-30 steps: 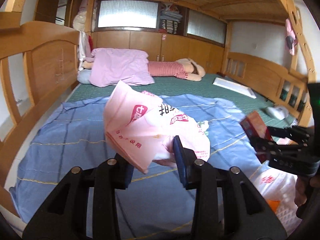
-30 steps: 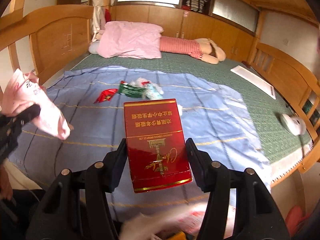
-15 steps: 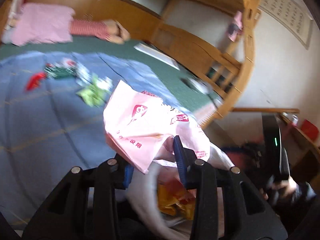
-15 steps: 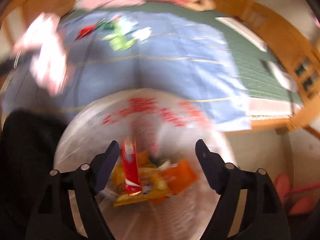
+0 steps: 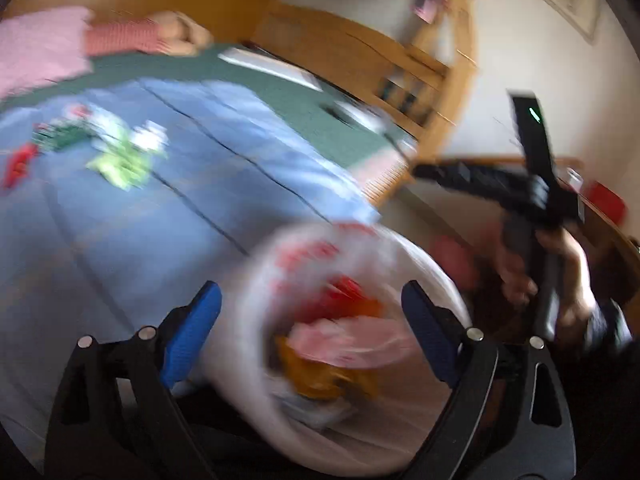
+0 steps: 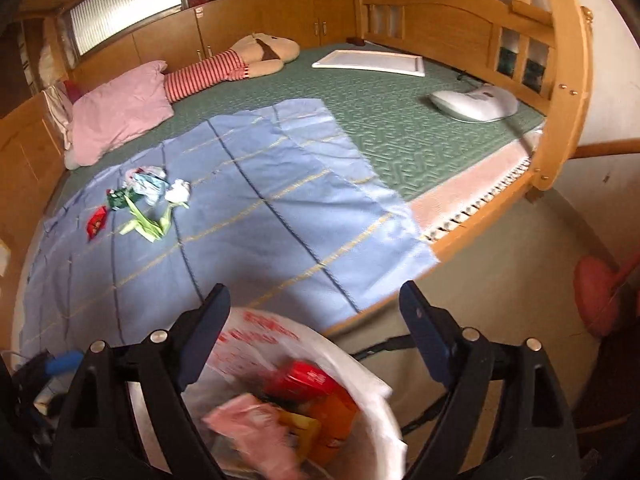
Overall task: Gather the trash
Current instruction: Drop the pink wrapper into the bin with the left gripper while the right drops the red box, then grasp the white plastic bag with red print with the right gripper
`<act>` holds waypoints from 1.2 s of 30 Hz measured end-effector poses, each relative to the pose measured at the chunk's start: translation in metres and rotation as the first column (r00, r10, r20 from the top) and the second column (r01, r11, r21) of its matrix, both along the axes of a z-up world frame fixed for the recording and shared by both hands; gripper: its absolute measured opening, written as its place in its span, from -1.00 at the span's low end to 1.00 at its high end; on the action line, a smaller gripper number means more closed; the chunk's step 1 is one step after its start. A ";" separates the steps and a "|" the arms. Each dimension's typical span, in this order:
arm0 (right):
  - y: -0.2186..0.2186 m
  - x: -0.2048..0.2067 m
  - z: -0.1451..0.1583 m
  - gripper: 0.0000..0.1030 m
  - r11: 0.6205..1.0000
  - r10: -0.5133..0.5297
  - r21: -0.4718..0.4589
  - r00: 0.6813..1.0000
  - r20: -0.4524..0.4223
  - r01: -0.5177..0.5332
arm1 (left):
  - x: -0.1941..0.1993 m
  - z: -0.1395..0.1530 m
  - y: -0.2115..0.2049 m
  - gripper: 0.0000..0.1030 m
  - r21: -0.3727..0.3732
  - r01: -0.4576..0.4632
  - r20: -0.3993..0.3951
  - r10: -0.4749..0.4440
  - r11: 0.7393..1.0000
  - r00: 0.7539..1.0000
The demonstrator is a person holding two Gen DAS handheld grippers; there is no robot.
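Note:
A bin lined with a white bag (image 5: 416, 256) (image 6: 376, 404) stands by the bed's near edge. Inside lie a pink wrapper (image 5: 344, 340) (image 6: 256, 428), a red box (image 6: 304, 376) and orange packets (image 5: 324, 376). My left gripper (image 5: 310, 328) hovers over the bin, its jaws opening with nothing held between them. My right gripper (image 6: 314, 332) is beside the bin, jaws opening and empty; in the left wrist view it appears at the right (image 5: 436, 172), held by a hand. Several pieces of trash remain on the blue sheet: a green wrapper (image 6: 146, 224), a red wrapper (image 6: 96, 222), crumpled paper (image 6: 178, 192).
The blue sheet (image 6: 248, 216) covers a green mat (image 6: 400, 120) on a wooden bed. A pink pillow (image 6: 120, 116), a striped plush toy (image 6: 240, 62), a white board (image 6: 372, 62) and a white device (image 6: 476, 102) lie farther back. A pink dustpan (image 6: 596, 296) rests on the floor.
Both grippers swung from over the bed to the bin and opened. The red box dropped from the right gripper and the pink wrapper from the left; both now lie in the bin.

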State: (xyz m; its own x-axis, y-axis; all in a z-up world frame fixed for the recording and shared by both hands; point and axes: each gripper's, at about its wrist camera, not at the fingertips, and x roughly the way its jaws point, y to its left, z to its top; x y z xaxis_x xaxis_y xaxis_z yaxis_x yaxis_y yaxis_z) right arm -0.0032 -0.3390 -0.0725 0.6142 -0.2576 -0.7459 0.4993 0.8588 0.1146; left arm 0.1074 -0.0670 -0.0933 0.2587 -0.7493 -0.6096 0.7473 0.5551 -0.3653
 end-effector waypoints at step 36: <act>0.313 0.386 -0.134 -0.40 0.614 0.787 0.302 0.539 -0.299 -0.729 | 0.152 -0.052 0.275 0.88 0.278 -0.918 -0.257 0.943 0.283 0.213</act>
State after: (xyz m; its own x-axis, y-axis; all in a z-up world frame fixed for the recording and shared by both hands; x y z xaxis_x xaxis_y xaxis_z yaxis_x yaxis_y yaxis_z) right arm 0.3825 -0.0264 -0.2063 0.2048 0.2846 -0.9365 -0.3089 0.9267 0.2141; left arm 0.2592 0.2084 -0.1453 0.5386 -0.0763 -0.8391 -0.4726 0.7971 -0.3759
